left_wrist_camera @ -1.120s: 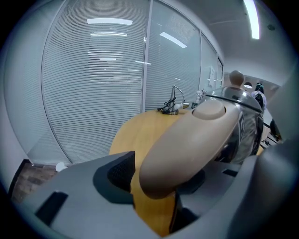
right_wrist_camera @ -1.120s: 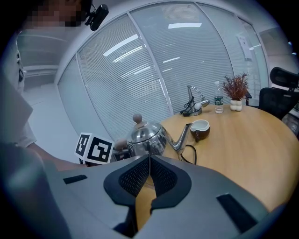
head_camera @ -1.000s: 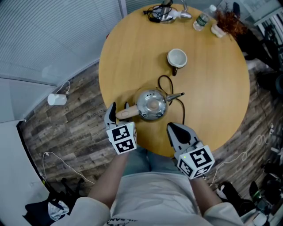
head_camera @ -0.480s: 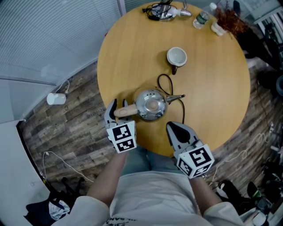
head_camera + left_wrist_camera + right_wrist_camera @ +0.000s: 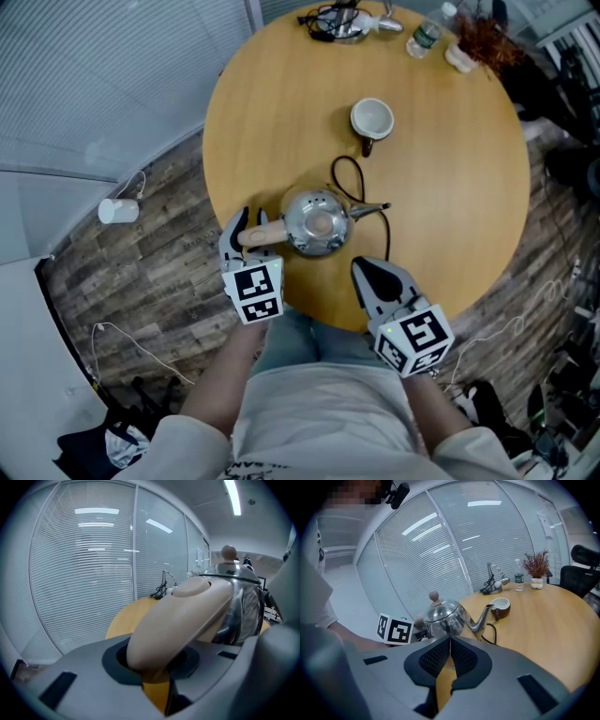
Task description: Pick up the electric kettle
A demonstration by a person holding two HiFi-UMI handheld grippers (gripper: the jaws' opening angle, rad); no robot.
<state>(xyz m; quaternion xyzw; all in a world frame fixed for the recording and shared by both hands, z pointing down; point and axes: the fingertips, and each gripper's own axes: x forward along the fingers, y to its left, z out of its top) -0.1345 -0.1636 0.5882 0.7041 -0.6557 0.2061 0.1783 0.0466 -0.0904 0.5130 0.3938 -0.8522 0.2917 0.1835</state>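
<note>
A shiny steel electric kettle (image 5: 319,222) with a beige handle (image 5: 264,234) stands near the front edge of the round wooden table (image 5: 450,187), spout pointing right. My left gripper (image 5: 252,226) is at the handle; its jaws are closing, and in the left gripper view the handle (image 5: 183,616) fills the gap between the dark pads (image 5: 119,660), which touch it on both sides. My right gripper (image 5: 366,274) hovers just right of the kettle at the table's front edge, shut with nothing in it. From the right gripper view the kettle (image 5: 443,616) sits straight ahead.
A black cord (image 5: 345,173) loops behind the kettle. Further back stands a white-lined cup (image 5: 373,120). At the far edge are a cable bundle (image 5: 339,21), a bottle (image 5: 424,34) and a small dried plant (image 5: 483,42). Glass walls with blinds lie to the left.
The left gripper's jaws have drawn in around the kettle handle. The right gripper has stayed where it was, and the kettle has not moved.
</note>
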